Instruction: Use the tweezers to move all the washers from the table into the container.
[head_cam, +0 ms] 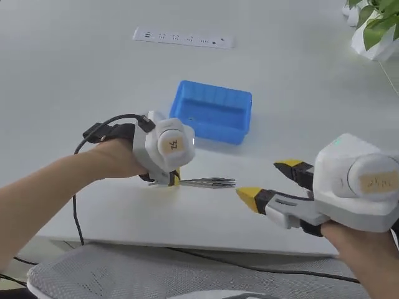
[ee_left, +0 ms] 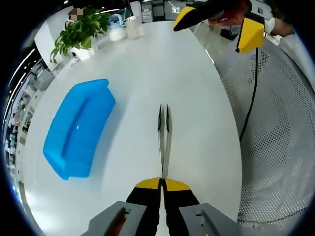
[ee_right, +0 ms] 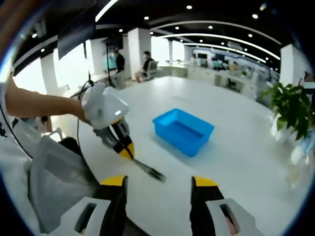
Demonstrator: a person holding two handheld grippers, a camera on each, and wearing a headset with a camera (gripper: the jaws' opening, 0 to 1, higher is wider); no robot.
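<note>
Any washers were too small to tell on the white worktop (head_cam: 93, 75) or in the blue rectangular plastic container (head_cam: 209, 132), so progress could not be judged. The left gripper (head_cam: 174, 180) had its jaws clenched on slim metal tweezers (head_cam: 209, 182), held just near of the container and pointing right. The right gripper (head_cam: 269, 179) was released and empty, just right of their tips.
</note>
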